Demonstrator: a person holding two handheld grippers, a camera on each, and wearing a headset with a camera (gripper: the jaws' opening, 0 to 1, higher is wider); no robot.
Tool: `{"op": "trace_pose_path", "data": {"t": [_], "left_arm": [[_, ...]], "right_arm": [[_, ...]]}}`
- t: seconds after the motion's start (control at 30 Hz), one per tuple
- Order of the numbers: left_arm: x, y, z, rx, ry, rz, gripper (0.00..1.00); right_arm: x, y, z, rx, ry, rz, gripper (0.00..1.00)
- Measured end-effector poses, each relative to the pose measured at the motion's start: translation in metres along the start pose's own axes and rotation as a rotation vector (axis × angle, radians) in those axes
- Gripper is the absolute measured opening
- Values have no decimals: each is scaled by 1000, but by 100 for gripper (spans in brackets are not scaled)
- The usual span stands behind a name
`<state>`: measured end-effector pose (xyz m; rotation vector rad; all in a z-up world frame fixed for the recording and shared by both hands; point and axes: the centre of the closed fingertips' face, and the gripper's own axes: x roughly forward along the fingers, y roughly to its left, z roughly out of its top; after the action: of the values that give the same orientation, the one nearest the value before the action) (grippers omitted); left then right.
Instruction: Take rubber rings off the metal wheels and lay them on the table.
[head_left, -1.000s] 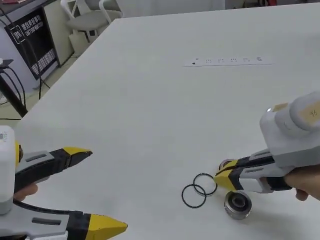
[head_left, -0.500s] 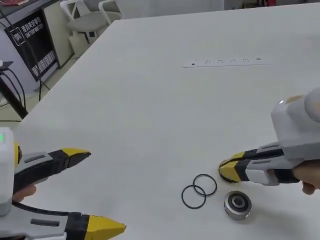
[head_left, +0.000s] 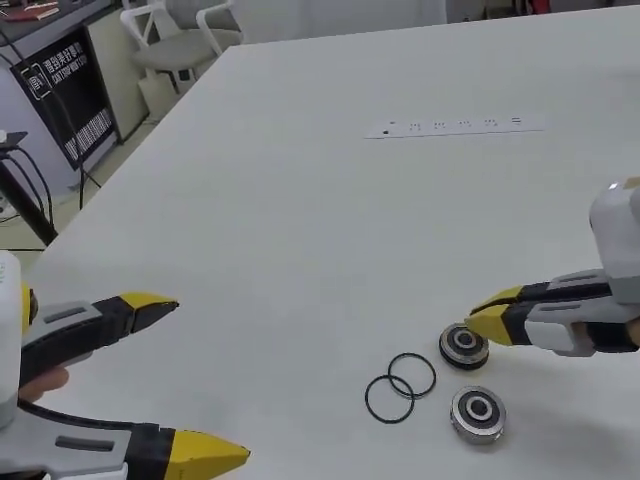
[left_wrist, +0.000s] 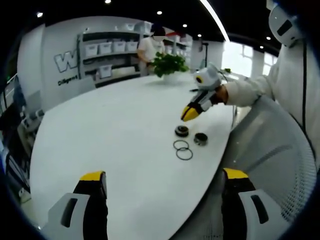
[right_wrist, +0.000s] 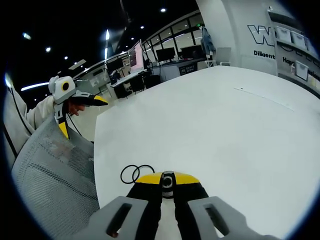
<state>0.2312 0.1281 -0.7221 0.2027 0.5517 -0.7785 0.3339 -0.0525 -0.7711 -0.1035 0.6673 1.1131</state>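
Two black rubber rings (head_left: 400, 385) lie overlapping on the white table (head_left: 300, 220). Two metal wheels rest flat beside them, one (head_left: 464, 346) up and to the right of the rings, the other (head_left: 477, 412) nearer the front edge. My right gripper (head_left: 482, 312) hovers just right of the upper wheel with its jaws together and nothing in them. Its own view has that wheel (right_wrist: 167, 181) right beyond the yellow tips (right_wrist: 168, 175) and the rings (right_wrist: 135, 172) to the left. My left gripper (head_left: 190, 380) stands wide open at the lower left, far from the rings (left_wrist: 182, 150).
A thin white strip with small marks (head_left: 455, 124) lies on the far part of the table. Chairs (head_left: 180, 35) and a black sign (head_left: 60, 90) stand past the table's left edge. A person (left_wrist: 152, 47) stands by shelves behind a plant (left_wrist: 169, 62).
My right gripper has drawn back to the right, uncovering the upper wheel, which now lies on the table. The left gripper has hardly moved.
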Motion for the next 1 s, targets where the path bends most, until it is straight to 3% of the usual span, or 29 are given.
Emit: {"op": "trace_pose_path", "data": {"t": [0.4, 0.63, 1.0], "left_arm": [[1, 4, 16, 35, -9, -9, 96], [7, 9, 28, 61, -27, -13, 96], [16, 8, 43, 110, -25, -43, 96]], "right_arm": [[-18, -18, -8, 47, -32, -44, 6], [-24, -21, -16, 61, -36, -56, 7], [-26, -20, -27, 86, -34, -57, 9]]}}
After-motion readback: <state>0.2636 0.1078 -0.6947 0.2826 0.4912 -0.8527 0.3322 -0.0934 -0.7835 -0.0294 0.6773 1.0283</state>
